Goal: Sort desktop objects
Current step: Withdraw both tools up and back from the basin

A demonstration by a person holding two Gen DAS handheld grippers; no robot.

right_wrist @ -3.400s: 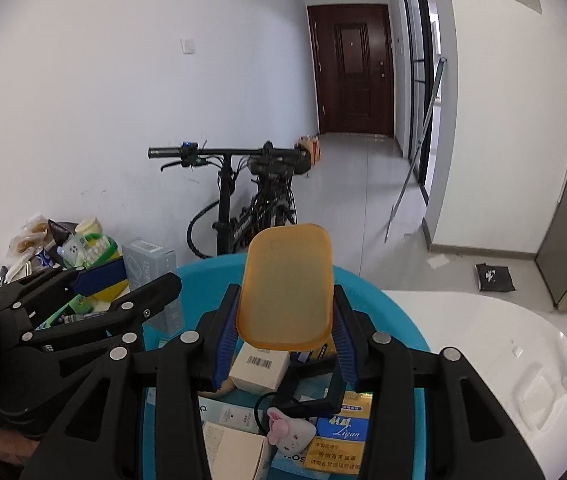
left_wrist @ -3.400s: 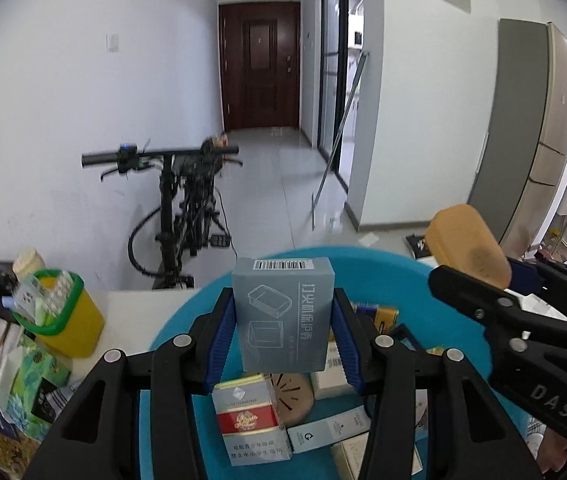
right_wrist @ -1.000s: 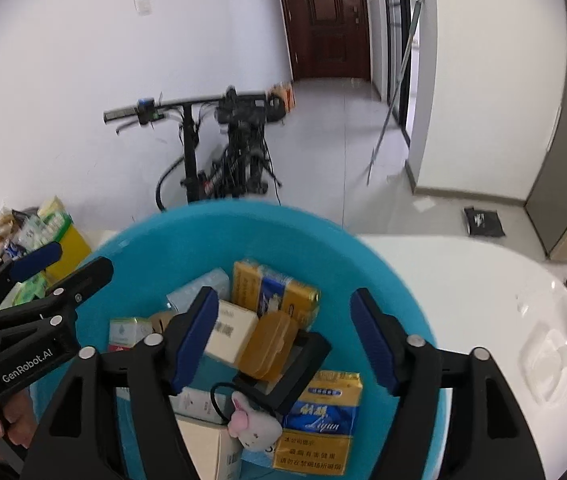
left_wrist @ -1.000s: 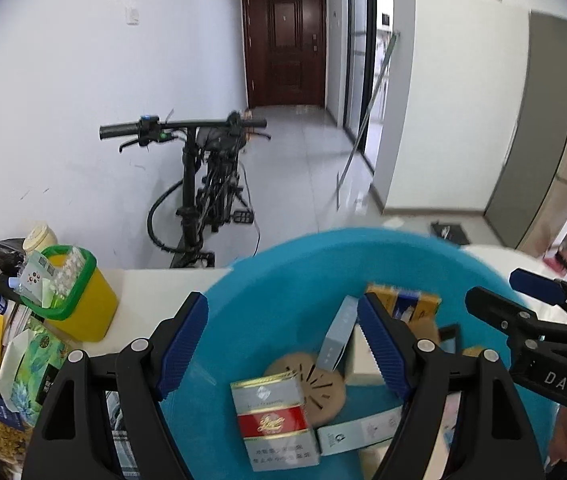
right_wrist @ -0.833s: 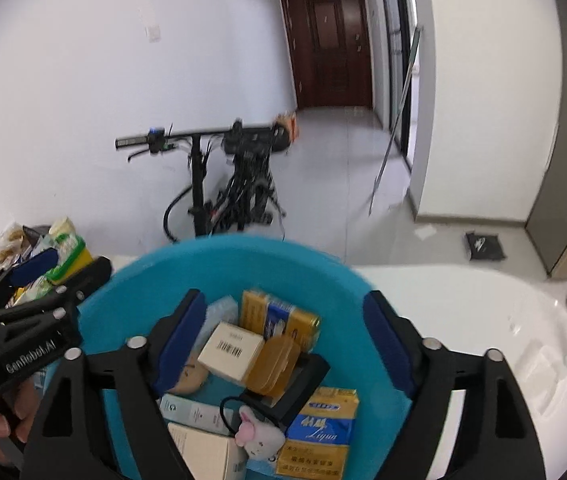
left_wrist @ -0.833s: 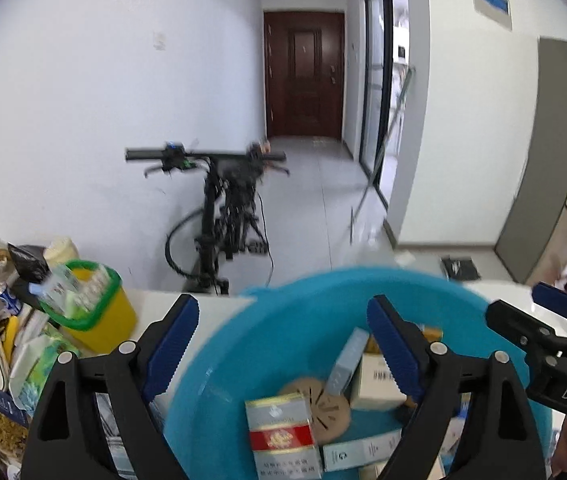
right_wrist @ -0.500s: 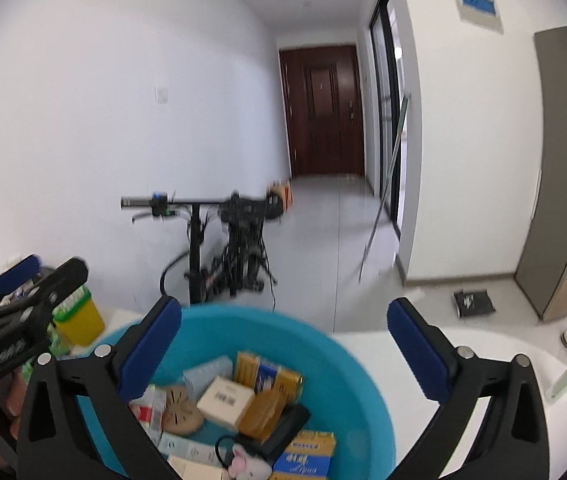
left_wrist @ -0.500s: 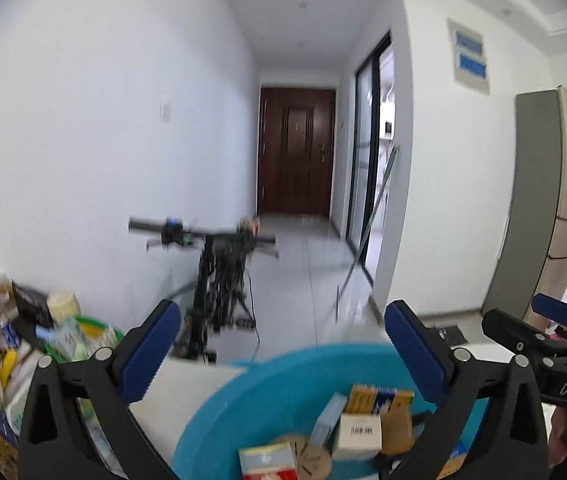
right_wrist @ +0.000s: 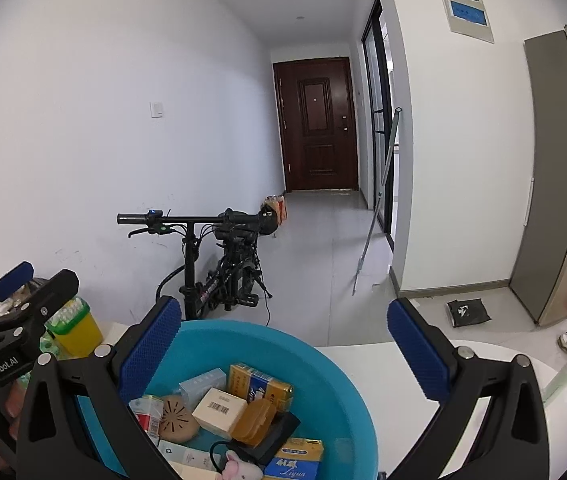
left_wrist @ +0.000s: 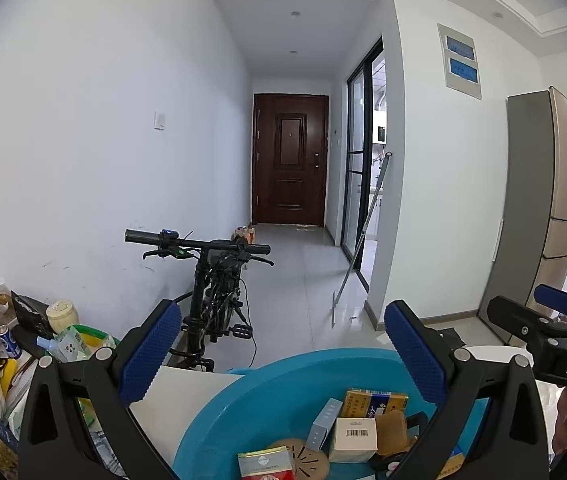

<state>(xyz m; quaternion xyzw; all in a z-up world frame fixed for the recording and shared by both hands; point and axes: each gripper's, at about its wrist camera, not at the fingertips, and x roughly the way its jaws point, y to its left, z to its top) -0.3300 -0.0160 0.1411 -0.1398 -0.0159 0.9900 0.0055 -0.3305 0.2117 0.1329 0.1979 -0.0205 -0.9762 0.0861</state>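
The left gripper [left_wrist: 281,350] and the right gripper [right_wrist: 283,346] both hang with jaws wide apart and nothing between them. The round blue plastic basin [right_wrist: 347,380] sits just below and in front of both — full of small boxes, like the white box with a barcode [right_wrist: 219,404]. I think the next pick means dipping down into it.

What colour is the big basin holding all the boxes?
Bright blue basin, shown best in the right wrist view.
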